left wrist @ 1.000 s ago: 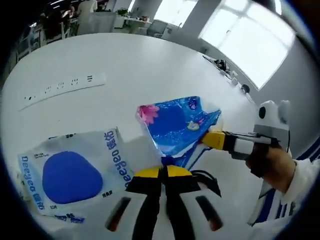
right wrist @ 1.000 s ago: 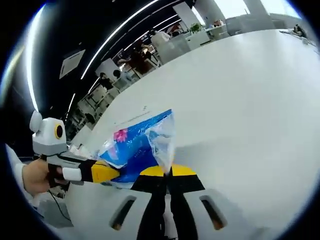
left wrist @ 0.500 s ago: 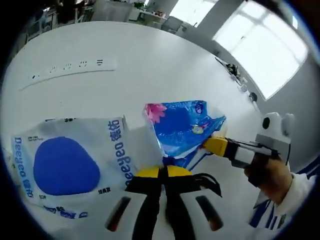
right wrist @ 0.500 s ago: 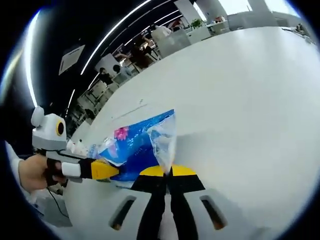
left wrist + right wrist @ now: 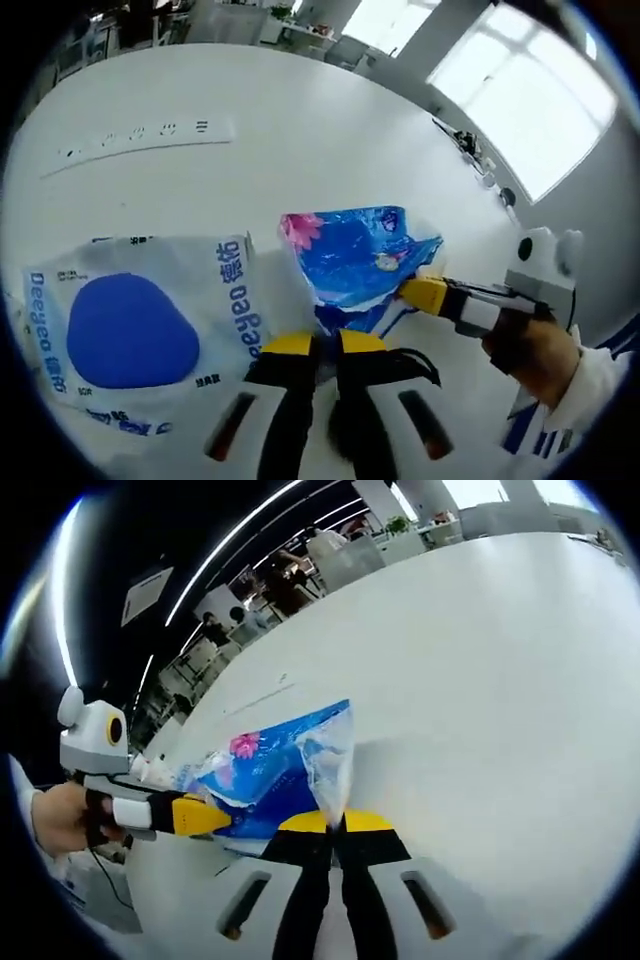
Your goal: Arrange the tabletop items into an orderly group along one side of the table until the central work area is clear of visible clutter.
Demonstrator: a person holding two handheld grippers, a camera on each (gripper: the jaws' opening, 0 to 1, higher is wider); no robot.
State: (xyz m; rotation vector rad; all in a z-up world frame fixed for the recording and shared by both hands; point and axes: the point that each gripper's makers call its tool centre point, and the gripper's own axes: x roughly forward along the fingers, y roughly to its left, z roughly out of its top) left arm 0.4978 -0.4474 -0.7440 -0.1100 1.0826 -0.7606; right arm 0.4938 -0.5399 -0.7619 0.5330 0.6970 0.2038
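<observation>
White table [image 5: 300, 130] lay bare beyond the blue packet [image 5: 355, 250], white Deeyeo pack [image 5: 140, 325] crowded its left, power strip [image 5: 135, 145] lay farther off.

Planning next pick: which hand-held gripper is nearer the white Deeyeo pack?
Left. The left hand-held gripper sits right beside the white Deeyeo pack; the right hand-held gripper is beyond the blue tissue pack.

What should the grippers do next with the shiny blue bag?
Probably let the right gripper, shut on the blue bag, carry it over beside the white Deeyeo pack. The left gripper has a gap between its jaws, and the bag sits out on the white table.
</observation>
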